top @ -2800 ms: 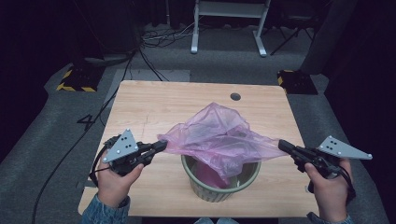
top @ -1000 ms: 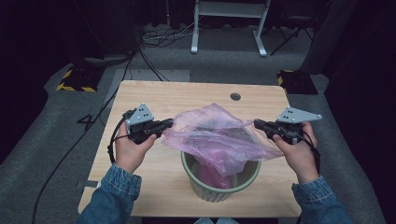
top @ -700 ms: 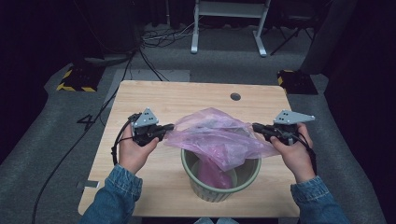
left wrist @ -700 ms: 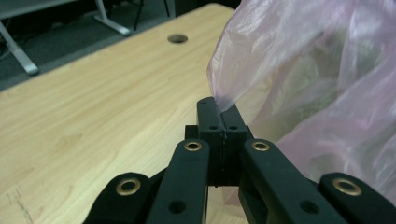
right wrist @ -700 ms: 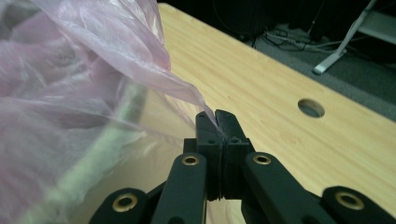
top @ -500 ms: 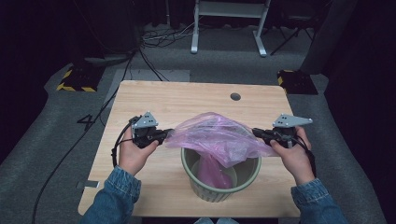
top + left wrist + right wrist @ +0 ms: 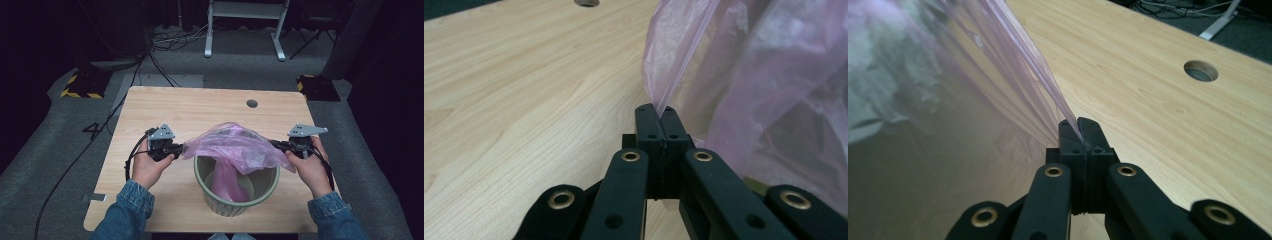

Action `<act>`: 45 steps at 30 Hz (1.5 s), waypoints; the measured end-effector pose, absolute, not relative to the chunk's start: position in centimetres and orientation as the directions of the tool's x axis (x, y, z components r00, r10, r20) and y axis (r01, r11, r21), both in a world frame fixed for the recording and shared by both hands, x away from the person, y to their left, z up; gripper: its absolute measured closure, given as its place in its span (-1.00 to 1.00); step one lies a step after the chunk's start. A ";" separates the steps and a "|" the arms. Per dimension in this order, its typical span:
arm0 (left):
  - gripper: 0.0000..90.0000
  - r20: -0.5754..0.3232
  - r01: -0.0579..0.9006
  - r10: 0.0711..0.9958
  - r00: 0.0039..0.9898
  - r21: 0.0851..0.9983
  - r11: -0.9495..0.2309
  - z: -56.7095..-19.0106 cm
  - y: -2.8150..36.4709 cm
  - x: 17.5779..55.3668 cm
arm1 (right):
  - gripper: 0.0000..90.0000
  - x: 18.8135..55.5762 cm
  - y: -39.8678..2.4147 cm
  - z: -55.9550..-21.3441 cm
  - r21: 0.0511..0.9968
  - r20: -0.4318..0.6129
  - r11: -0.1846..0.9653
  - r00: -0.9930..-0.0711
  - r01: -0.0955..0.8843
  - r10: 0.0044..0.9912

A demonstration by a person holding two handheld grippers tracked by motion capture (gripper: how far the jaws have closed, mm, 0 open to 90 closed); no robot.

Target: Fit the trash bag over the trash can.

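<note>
Left gripper (image 7: 177,148) first: my jaws are clamped flat together on a thin fold of the pink plastic bag (image 7: 235,145), the film pinched right at the tips in the left gripper view, so that edge cannot slip while I stretch it. The bag's mouth hangs spread between my two grippers, ballooned above the green waste bin (image 7: 236,200), while its lower part trails down inside the bin; I judge this spread is meant to open the mouth wide enough to fit over the rim. The bin stands near my edge of the wooden table (image 7: 165,110), between my hands. Right gripper (image 7: 276,144): jaws likewise closed tight on the opposite edge of the film, pulling outward, level with the left, keeping tension even.
</note>
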State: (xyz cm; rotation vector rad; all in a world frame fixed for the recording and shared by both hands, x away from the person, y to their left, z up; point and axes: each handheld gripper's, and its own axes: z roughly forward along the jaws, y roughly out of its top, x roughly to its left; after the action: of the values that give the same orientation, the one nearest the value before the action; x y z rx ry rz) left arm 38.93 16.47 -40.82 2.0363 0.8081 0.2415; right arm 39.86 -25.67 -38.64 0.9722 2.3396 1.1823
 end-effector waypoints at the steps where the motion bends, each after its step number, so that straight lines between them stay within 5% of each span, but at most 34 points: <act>1: 1.00 -0.110 0.458 0.649 0.753 0.796 -0.396 -41.0 16.6 39.0 | 1.00 39.9 -25.7 -38.8 0.784 -0.030 0.447 -0.694 0.430 0.720; 5: 1.00 -0.177 0.479 0.626 0.759 0.804 -0.352 -41.8 17.3 38.8 | 1.00 40.2 -26.6 -40.0 0.769 -0.004 0.437 -0.680 0.466 0.733; 9: 1.00 -0.149 0.447 0.620 0.770 0.820 -0.357 -41.7 17.4 38.2 | 0.93 39.4 -27.0 -40.3 0.785 0.013 0.428 -0.703 0.448 0.711; 13: 0.25 -0.119 0.404 0.655 0.746 0.863 -0.304 -40.6 18.2 37.6 | 0.27 38.8 -27.6 -39.8 0.814 -0.008 0.398 -0.676 0.423 0.736; 17: -0.05 -0.121 0.370 0.662 0.740 0.895 -0.250 -39.4 19.3 36.8 | -0.06 38.4 -29.0 -39.2 0.859 -0.008 0.326 -0.627 0.394 0.779; 35: -0.29 -0.068 0.276 0.701 0.710 0.943 -0.188 -35.8 21.1 34.7 | -0.19 34.9 -30.2 -34.1 0.930 -0.048 0.268 -0.642 0.251 0.765; 45: -0.32 -0.048 0.226 0.575 0.817 0.943 -0.243 -34.7 16.7 33.5 | -0.21 33.9 -27.4 -33.7 0.915 -0.056 0.330 -0.738 0.232 0.672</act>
State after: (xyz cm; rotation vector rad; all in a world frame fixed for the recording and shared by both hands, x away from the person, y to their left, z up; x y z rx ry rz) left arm 33.50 16.72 -34.70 1.8226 0.6114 0.3684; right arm 33.85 -27.39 -33.66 0.7958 2.1731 1.3891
